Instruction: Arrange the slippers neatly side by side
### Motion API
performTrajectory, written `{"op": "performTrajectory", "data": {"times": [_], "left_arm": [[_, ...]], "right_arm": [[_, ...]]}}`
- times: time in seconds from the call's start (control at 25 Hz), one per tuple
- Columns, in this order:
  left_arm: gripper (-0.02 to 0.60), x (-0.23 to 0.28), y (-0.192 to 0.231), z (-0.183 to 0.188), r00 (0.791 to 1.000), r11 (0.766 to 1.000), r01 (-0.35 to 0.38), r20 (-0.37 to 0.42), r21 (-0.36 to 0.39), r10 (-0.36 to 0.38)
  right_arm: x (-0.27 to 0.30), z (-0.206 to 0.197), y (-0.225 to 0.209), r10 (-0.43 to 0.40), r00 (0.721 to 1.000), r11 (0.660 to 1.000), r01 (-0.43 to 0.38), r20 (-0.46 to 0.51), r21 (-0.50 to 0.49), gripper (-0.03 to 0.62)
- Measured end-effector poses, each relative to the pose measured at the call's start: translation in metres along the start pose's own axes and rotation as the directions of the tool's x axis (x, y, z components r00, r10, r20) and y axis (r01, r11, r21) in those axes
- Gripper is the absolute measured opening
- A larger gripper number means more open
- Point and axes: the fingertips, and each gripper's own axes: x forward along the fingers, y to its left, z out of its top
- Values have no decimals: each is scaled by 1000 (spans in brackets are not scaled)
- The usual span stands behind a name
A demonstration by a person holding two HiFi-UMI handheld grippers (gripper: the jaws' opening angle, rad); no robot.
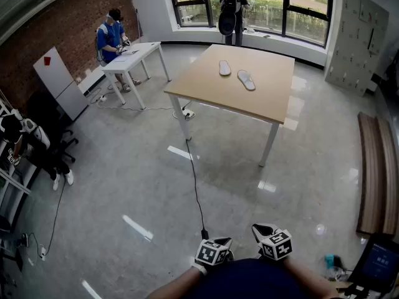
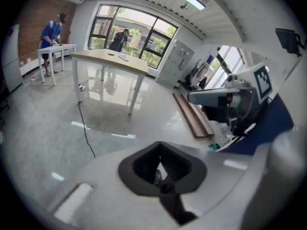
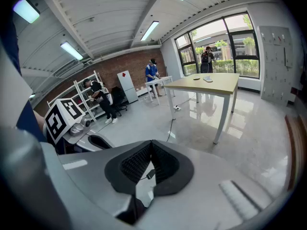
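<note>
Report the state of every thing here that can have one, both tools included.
left hand-held gripper: shut, empty, away from the table.
right hand-held gripper: shut, empty.
farther slipper: lying flat on the wooden table.
nearer slipper: lying flat, apart from the other, at an angle to it, not lined up.
black cable: slack on the floor.

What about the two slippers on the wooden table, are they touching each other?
Apart. The head view shows bare tabletop between the farther slipper and the nearer slipper.
</note>
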Motion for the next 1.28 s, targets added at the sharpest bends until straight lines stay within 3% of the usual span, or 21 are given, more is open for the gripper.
{"op": "performTrajectory", "data": {"times": [0.28,0.56,0.68,1.0,1.28], "left_arm": [[3,-25,27,-5,1000,998,1,1,-68,-1],[3,-22,42,-14,1000,998,8,-24,-59,-9],[5,-24,53,-8,1000,997,-20,-17,-72,19],[3,-27,102,9,991,965,-123,28,-232,133],[3,6,111,47,990,956,-139,1,-257,144]], "right_arm": [[13,10,21,-3,1000,1000,3,-17,-13,6],[33,11,25,10,999,1000,-11,-47,-16,6],[45,20,27,39,998,999,-41,-47,-30,6],[82,45,14,115,991,992,-119,-69,-50,6],[107,68,-29,152,983,987,-156,-101,-30,6]]}}
